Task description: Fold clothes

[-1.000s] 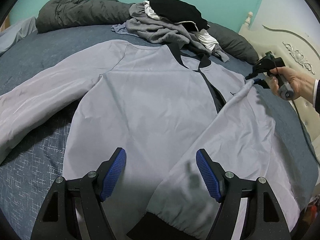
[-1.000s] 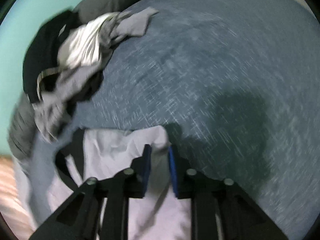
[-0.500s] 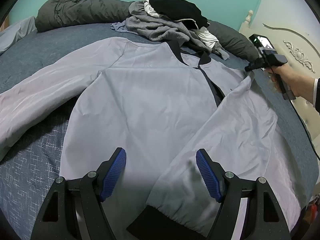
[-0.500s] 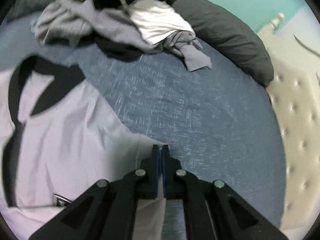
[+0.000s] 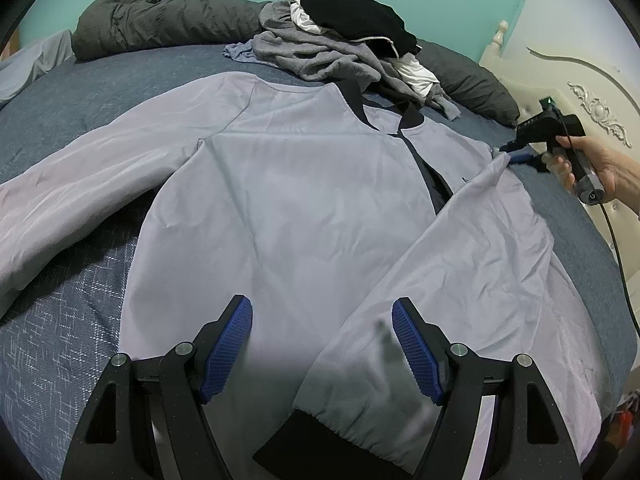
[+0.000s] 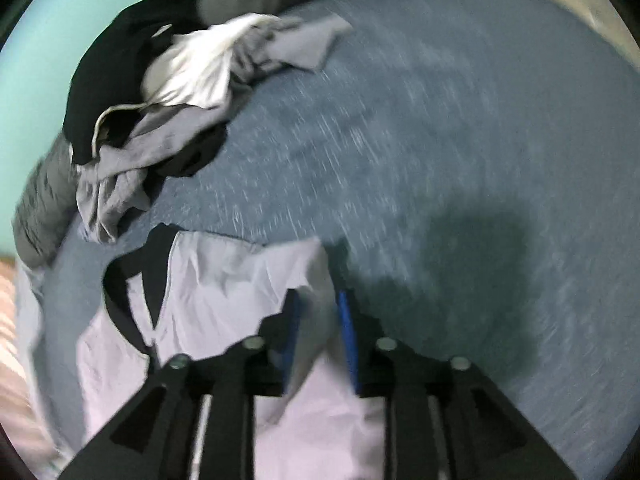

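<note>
A pale lavender-grey jacket with a black collar and black elastic cuffs [image 5: 304, 200] lies spread front-up on the blue woven bedspread [image 5: 52, 356], one sleeve folded across its front. The left tool [image 5: 322, 344] hovers over the hem, blue pads wide apart, grasping nothing. The right tool [image 6: 320, 320] sits at the jacket's shoulder edge with fabric between its slightly parted fingers; the blurred view leaves it unclear whether it is clenched. A heap of grey, white and black clothes [image 5: 344, 44] lies beyond the collar.
</note>
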A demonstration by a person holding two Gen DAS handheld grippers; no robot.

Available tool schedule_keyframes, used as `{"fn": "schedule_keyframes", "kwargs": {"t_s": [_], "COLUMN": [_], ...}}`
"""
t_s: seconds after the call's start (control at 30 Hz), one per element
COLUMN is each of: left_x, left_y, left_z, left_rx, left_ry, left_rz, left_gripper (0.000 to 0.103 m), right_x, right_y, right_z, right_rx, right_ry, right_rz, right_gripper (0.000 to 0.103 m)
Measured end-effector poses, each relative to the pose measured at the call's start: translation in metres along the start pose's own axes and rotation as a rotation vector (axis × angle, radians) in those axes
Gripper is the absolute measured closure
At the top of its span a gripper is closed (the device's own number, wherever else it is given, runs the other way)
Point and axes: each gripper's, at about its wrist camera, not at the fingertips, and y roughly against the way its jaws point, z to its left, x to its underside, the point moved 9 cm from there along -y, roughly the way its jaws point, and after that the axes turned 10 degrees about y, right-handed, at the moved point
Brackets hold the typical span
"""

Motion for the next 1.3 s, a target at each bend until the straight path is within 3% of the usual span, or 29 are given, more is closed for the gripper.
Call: {"fn": "schedule_keyframes", "kwargs": {"t_s": [0.07,0.17,0.23,0.4,0.53,0.73,0.93,1.03,1.2,1.3], "left_x": [0.000,0.000,0.000,0.001,0.003,0.004,0.004,0.004,0.005,0.005], "left_y": [0.000,0.000,0.000,0.000,-0.001,-0.001,-0.001,-0.001,-0.001,-0.001], "left_z": [0.000,0.001,0.001,0.001,0.002,0.002,0.001,0.002,0.001,0.000], "left_rx": [0.000,0.000,0.002,0.001,0.000,-0.003,-0.004,-0.001,0.000,-0.002], "left_ry": [-0.001,0.001,0.002,0.002,0.002,-0.001,0.000,0.003,0.002,0.002], "left_rz": [0.000,0.002,0.002,0.006,0.010,0.010,0.012,0.012,0.012,0.012], "left_gripper": [0.027,0.027,0.027,0.027,0.027,0.027,0.027,0.027,0.027,0.027], "right_x": [0.004,0.002,-0.003,-0.010,-0.011,-0.015,-0.019,-0.024,-0.035,-0.024], "right_y": [-0.007,-0.006,-0.005,-0.010,-0.009,-0.014,-0.011,0.003,0.023,0.022], "right_z": [-0.003,0.001,0.006,0.023,0.033,0.058,0.089,0.089,0.031,0.008], "right_rx": [-0.025,0.000,0.026,0.119,0.288,0.463,0.398,0.349,0.226,0.162], "right_ry": [-0.046,-0.019,0.035,0.209,0.427,0.690,0.755,0.712,0.378,0.277], "right_rz": [0.005,-0.027,-0.057,-0.087,-0.103,-0.116,-0.141,-0.167,-0.137,-0.103], "right_gripper": [0.072,0.073,0.089,0.096,0.097,0.101,0.102,0.102,0.099,0.092]}}
